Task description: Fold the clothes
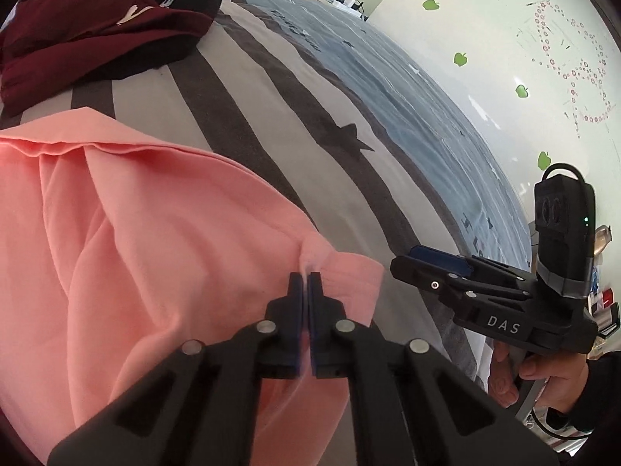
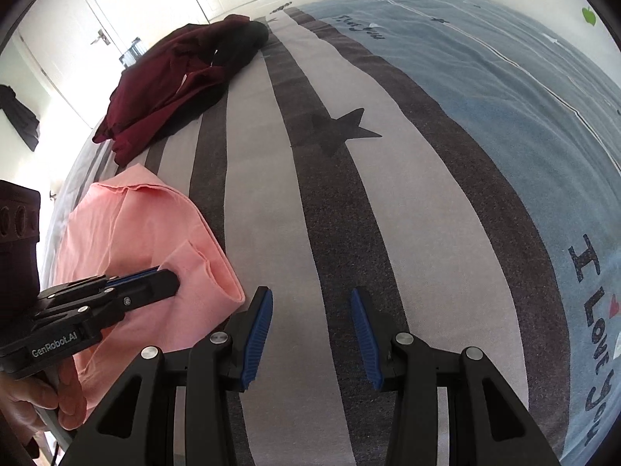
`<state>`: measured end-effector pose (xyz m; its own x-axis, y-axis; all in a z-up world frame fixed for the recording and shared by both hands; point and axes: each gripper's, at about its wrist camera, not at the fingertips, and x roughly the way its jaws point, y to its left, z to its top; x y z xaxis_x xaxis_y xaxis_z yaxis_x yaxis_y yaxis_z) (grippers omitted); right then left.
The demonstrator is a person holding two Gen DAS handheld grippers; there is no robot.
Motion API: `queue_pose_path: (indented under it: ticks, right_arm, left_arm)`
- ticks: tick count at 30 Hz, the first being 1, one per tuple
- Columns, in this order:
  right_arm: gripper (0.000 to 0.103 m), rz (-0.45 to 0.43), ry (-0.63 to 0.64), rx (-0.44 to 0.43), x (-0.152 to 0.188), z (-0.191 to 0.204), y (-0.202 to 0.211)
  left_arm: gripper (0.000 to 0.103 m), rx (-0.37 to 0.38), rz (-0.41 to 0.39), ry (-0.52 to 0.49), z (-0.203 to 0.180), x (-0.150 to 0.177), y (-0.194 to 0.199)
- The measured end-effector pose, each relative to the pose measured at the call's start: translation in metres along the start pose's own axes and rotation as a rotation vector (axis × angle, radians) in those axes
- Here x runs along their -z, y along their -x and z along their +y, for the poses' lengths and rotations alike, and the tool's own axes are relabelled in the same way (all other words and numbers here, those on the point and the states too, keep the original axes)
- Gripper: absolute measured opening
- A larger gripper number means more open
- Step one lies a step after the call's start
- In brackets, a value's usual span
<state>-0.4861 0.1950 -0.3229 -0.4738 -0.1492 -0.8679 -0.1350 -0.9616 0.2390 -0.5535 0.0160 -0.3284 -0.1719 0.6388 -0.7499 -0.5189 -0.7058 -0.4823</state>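
Two grippers over the bed — one clamped on pink cloth, one empty.

Left gripper (image 1: 309,277) is pinched tight on a sleeve edge of the pink shirt (image 1: 136,240), seemingly mid-fold; right gripper (image 2: 310,299) hovers wide apart over the striped bedspread (image 2: 349,202), needing an edge of its own. Maroon garment (image 2: 167,81) lies heaped well apart — white doors (image 2: 128,11) behind.
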Motion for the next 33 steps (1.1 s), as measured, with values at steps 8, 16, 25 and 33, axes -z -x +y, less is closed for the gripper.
queue_pose_path:
  ticks: [8,16,25,33]
  right_arm:
    - [0.039,-0.035,0.013,-0.086,-0.044,0.032,-0.006]
    - [0.042,0.062,0.304,-0.219,-0.104,0.14,-0.055]
    - [0.041,0.155,0.548,-0.116,-0.105,0.204,-0.106]
    - [0.003,0.222,0.396,-0.08,-0.154,0.218,-0.13]
  left_arm:
    - [0.001,-0.038,-0.148,0.01,0.046,-0.02,0.075]
    - [0.001,-0.111,-0.131,-0.016,0.079,-0.003,0.112]
    - [0.001,-0.159,-0.144,0.073,0.108,0.02,0.128]
    - [0.001,-0.209,-0.195,0.156,0.139,0.014,0.156]
